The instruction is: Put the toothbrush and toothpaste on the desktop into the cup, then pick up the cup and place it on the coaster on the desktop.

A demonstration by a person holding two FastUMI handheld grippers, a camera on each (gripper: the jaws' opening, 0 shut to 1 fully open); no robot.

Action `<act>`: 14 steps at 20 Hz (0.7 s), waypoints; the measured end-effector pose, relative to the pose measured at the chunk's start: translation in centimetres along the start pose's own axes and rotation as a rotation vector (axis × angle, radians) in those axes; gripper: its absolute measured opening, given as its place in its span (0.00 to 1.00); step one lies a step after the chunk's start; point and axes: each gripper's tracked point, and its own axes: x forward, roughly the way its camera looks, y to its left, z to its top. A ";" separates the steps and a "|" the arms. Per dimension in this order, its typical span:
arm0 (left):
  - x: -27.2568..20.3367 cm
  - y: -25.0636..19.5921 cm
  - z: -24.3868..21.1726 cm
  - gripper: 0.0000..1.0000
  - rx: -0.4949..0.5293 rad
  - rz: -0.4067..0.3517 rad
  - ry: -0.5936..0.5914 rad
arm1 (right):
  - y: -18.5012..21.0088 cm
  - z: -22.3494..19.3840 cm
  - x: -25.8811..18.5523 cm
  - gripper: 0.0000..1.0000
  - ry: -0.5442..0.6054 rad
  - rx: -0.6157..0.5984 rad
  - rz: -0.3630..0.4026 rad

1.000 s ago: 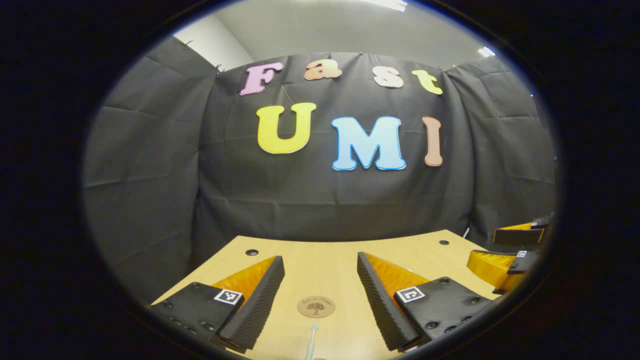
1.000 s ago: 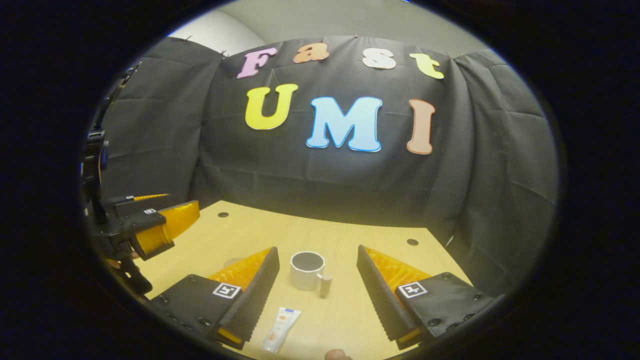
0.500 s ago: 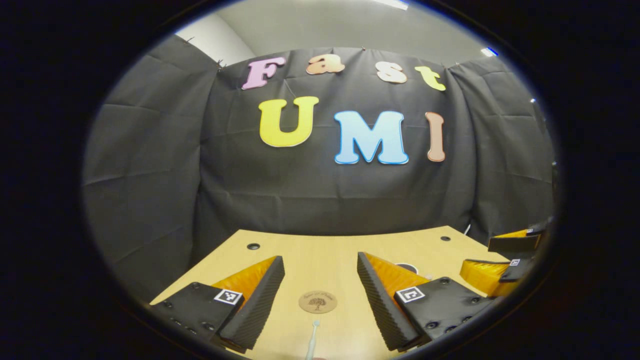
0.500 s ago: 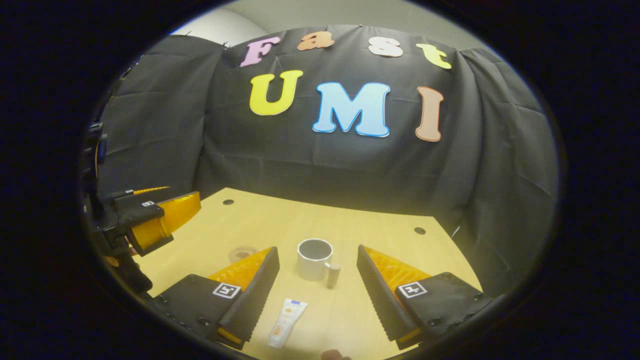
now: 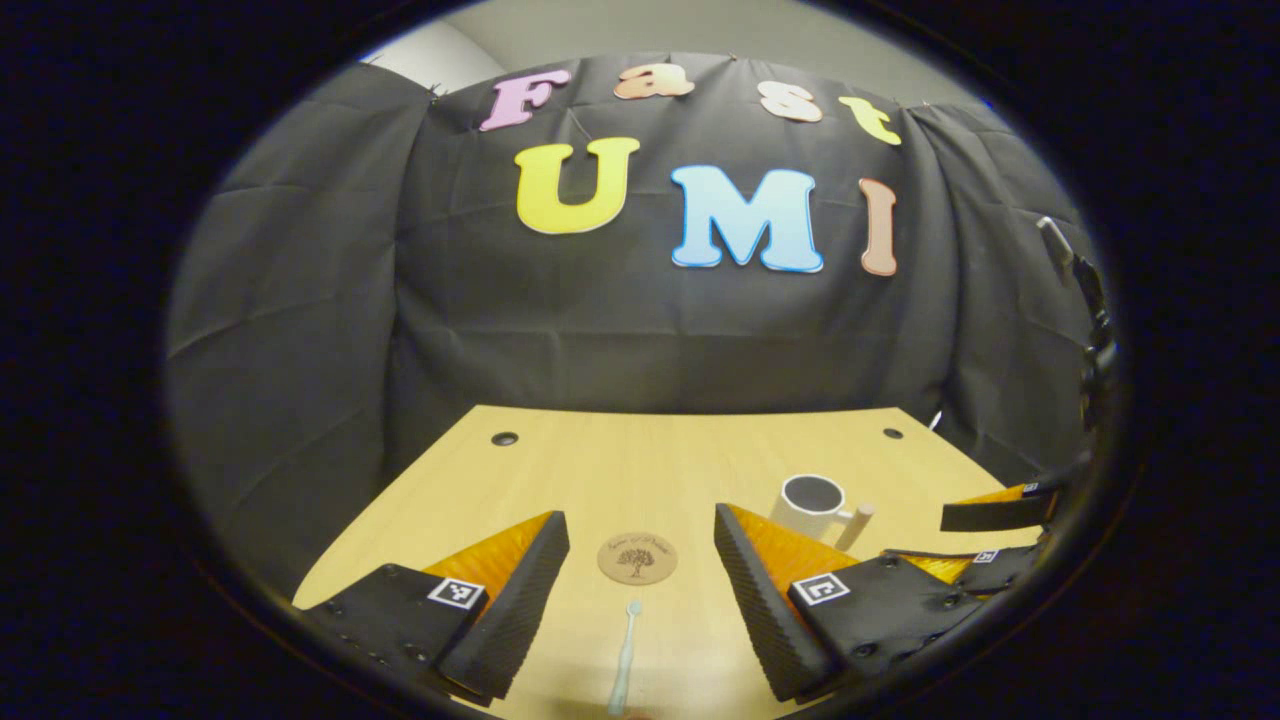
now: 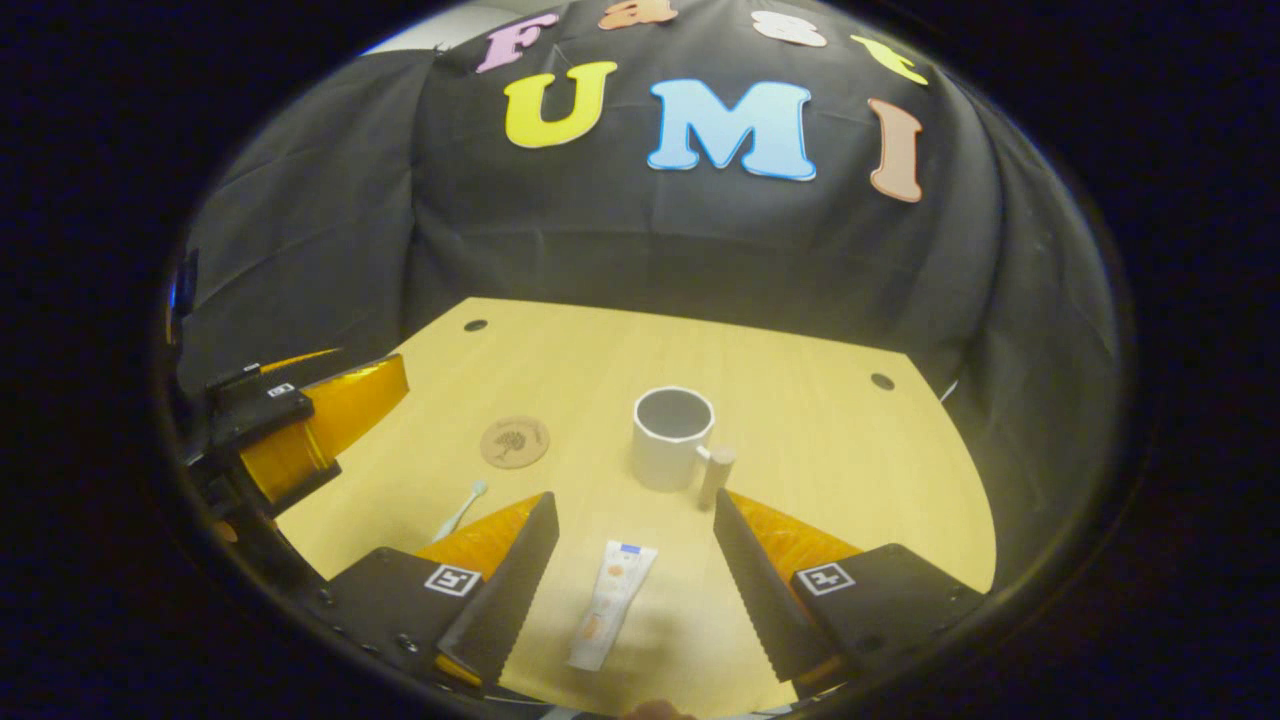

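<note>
In the left gripper view the left gripper (image 5: 640, 590) hangs spread wide above the pale wooden desktop (image 5: 660, 460), grasping nothing; between its fingers lies the slim light-blue toothbrush (image 5: 623, 670), pointing at the round brown cork coaster (image 5: 637, 557) just beyond it; bare wood runs on to the far edge (two small dark holes near the corners); the white cylindrical cup (image 5: 810, 502) with a wooden handle stands to the right, apart from the coaster; in the right gripper view the right gripper (image 6: 635, 590) is likewise released, the white toothpaste tube (image 6: 611, 603) lying flat between its fingers, the cup upright just beyond, open desktop around it
</note>
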 end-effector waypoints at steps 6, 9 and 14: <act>-0.7 0.4 -4.1 0.96 -0.020 -0.007 0.248 | 0.9 -2.9 1.4 0.99 0.156 0.080 0.027; -1.0 0.5 -5.0 0.95 -0.026 -0.012 0.354 | 1.1 -4.0 1.9 0.99 0.219 0.092 0.032; -0.4 0.2 -8.6 0.97 -0.048 -0.019 0.507 | 1.2 -5.6 2.9 0.99 0.303 0.108 0.036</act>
